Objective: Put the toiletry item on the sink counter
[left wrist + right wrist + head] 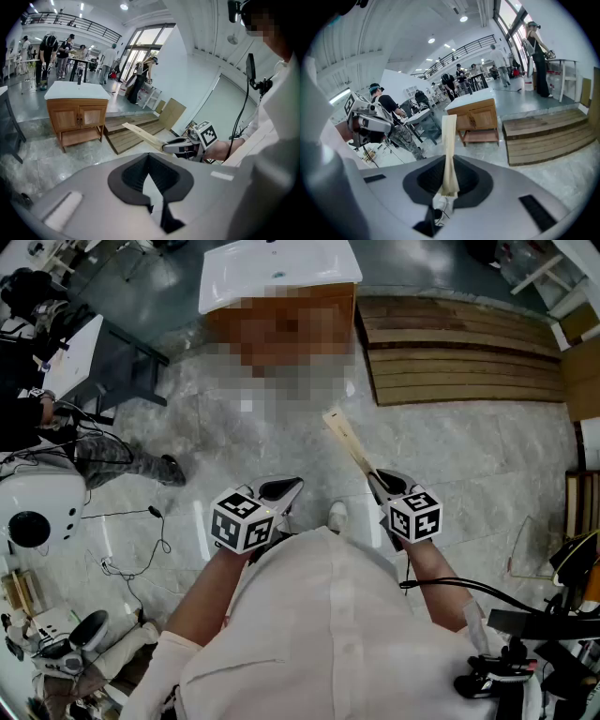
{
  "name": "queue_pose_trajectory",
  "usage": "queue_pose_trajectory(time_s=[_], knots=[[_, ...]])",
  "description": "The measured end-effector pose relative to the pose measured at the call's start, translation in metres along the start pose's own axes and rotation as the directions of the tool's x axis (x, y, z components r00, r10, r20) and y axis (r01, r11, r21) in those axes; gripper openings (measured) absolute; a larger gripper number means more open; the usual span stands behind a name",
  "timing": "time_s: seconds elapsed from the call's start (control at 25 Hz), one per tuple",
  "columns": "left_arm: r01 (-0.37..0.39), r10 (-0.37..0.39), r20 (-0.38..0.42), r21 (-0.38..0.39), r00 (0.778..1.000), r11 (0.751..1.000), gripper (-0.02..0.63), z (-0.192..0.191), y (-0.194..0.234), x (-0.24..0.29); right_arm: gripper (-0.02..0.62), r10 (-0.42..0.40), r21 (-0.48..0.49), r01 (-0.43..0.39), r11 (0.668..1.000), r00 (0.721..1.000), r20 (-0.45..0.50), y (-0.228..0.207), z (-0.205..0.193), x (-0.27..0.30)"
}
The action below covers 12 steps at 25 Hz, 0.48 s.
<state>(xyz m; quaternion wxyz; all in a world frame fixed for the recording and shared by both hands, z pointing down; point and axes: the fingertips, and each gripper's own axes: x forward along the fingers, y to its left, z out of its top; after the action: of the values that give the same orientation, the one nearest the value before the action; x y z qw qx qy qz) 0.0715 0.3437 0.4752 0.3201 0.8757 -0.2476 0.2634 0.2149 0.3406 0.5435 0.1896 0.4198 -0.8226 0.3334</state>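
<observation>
Right hand-held gripper [379,480] is pinching the stick [348,441] by its near end | stick is pointing forward-left, toward the counter [225,289], which is standing well ahead | left hand-held gripper [283,489] is hanging closed, empty, beside it

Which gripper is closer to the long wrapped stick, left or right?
Right. The right gripper is shut on the near end of the wrapped stick, which points away toward the sink. The left gripper is off to the stick's left, apart from it, holding nothing.

Cream toiletry item [349,442]; white sink counter [277,273]; brown cabinet [77,119]
</observation>
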Motion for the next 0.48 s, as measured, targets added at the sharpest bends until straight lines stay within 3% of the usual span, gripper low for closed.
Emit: queue_pose_trajectory(time_s=[0.24, 0.48], knots=[[-0.001, 0.001, 0.043, 0.014, 0.999, 1.0, 0.006, 0.016, -0.02, 0.001, 0.035, 0.01, 0.011, -0.01, 1.0, 1.0, 0.0, -0.003, -0.008, -0.015], [-0.028, 0.03, 0.074, -0.03, 0.997, 0.999, 0.006, 0.011, 0.0, -0.013, 0.034, 0.042, 0.04, -0.043, 0.998, 0.999, 0.01, 0.002, 0.006, 0.008]])
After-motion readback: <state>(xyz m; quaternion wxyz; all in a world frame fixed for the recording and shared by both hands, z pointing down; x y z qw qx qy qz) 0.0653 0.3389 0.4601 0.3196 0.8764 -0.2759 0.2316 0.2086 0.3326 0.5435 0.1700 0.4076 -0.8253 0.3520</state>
